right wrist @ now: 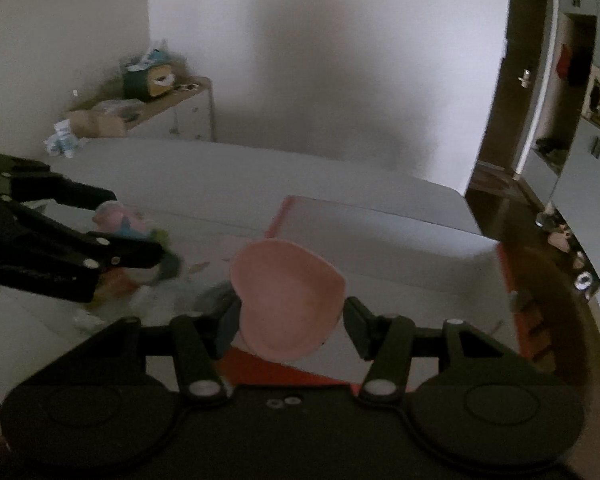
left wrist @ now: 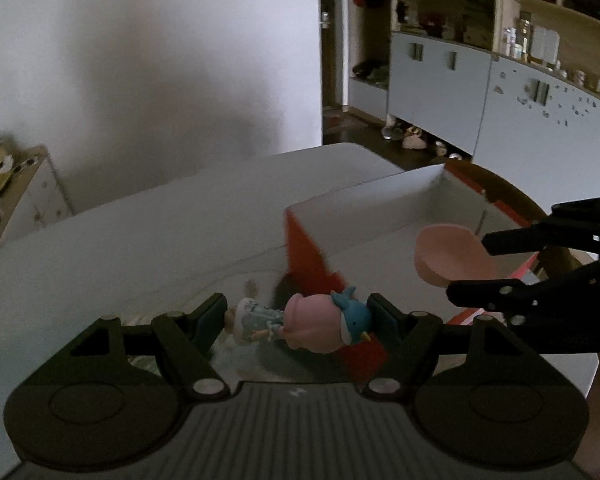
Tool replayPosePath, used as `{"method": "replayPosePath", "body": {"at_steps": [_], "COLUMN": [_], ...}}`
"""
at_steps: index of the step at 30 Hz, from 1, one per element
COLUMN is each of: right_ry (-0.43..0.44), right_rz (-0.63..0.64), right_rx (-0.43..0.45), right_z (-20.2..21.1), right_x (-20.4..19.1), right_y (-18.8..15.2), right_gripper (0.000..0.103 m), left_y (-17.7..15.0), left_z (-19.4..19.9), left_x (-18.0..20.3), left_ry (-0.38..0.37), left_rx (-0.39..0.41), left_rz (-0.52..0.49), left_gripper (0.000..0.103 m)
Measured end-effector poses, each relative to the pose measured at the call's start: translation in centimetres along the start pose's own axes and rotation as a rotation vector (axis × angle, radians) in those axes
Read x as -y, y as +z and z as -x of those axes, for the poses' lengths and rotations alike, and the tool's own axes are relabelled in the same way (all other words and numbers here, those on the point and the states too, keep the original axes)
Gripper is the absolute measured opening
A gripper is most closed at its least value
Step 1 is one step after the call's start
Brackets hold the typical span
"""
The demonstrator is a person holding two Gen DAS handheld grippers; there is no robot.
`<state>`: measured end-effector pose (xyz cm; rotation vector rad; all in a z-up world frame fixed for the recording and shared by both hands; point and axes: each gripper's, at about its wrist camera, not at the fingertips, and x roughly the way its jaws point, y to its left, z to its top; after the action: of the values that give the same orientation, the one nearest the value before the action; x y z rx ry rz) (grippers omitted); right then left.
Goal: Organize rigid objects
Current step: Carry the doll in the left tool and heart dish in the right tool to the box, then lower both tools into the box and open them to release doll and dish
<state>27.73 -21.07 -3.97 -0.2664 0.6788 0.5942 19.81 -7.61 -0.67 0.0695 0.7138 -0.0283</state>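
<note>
Your left gripper is clamped on a small doll figurine, carried in the air just short of the red box's near corner. Your right gripper grips a pink heart-shaped dish above the box's near edge. The box interior that shows looks bare, so both drops remain, and clutter still lies on the tabletop.

I count one doll figurine, one pink heart dish, one red-edged box, two grippers.
</note>
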Motion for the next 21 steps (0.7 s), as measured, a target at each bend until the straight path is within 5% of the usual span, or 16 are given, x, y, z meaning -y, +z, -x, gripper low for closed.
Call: {"method": "replayPosePath", "body": {"at_steps": [21], "right_ry": [-0.001], "right_rz": [0.026], "right_rx": [-0.134], "right_z": [-5.5], "right_x": [11.2], "right_y": [-1.1], "right_gripper": [0.056], "left_y": [6.9], "left_z": [-14.2], "left_x": [9.9], "left_ry": [0.011], "left_rx": [-0.141], "left_rz": [-0.042], "left_gripper": [0.077]}}
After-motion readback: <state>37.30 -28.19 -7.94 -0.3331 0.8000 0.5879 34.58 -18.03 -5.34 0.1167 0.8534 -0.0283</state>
